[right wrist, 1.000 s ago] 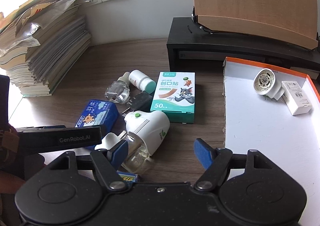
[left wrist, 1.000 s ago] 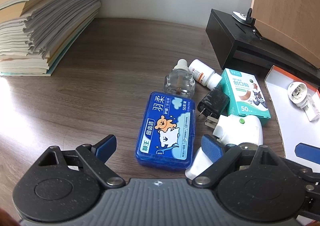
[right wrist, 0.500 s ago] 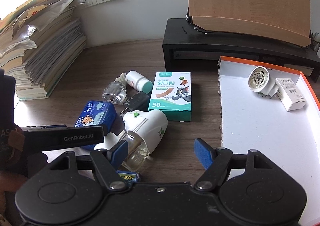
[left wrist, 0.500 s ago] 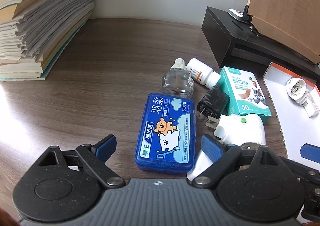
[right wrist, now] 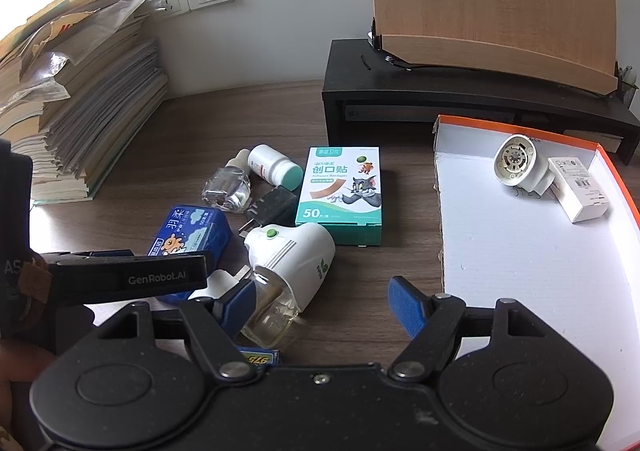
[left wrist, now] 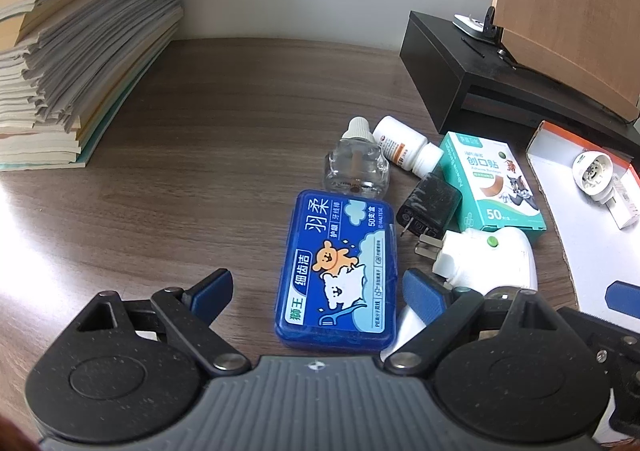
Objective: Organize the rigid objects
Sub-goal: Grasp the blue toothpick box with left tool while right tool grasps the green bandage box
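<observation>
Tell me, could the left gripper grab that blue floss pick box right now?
Probably yes. The left gripper is wide open with the blue floss pick box lying flat between its fingers, nothing on top. The white plug-in vaporizer crowds its right finger, though.

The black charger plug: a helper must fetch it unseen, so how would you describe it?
On the wooden desk, left of the white tray, lies a cluster of small items. The black charger plug lies between the blue floss case and the green plaster box: the only black item, metal prongs showing.
</observation>
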A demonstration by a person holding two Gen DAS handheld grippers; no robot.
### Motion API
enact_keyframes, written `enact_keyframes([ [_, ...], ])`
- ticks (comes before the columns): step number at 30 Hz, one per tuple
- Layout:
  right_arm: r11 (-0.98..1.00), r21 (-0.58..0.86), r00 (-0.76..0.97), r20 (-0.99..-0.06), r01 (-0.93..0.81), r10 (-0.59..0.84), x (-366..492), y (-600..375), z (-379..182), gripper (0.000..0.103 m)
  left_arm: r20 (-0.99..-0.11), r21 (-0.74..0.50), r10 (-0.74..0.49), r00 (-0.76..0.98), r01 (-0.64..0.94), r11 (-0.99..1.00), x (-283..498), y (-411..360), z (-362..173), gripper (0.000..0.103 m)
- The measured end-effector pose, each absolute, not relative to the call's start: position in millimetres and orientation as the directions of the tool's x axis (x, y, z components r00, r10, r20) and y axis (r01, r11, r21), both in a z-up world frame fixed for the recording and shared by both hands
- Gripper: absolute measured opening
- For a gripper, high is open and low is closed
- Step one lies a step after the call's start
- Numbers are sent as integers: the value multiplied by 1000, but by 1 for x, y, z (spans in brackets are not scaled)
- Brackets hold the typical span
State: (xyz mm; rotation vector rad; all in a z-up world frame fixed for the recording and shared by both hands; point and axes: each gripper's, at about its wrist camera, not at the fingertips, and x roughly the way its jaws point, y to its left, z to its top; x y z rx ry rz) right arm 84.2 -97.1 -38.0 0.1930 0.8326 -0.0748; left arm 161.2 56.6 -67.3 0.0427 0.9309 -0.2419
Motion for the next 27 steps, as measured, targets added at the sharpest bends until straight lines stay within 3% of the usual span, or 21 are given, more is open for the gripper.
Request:
enact_keyframes([
  [8,978,132,671,-741,161,-10,98,-108,-38,87,-807,-62,-187,561,234,970,171,57,-72,94],
  [14,980,125,667,-745,153,-9,125,-122,-39,89,-804,-51,-190,564,253,966,176,53,-77,85],
  [19,984,118,651,-759,137,1,156,-128,-44,89,-785,-43,-186,590,249,968,176,52,-76,63],
  [27,982,123,610,-792,141,12,203,-129,-60,89,-764,-74,-177,621,187,979,170,65,-69,63],
])
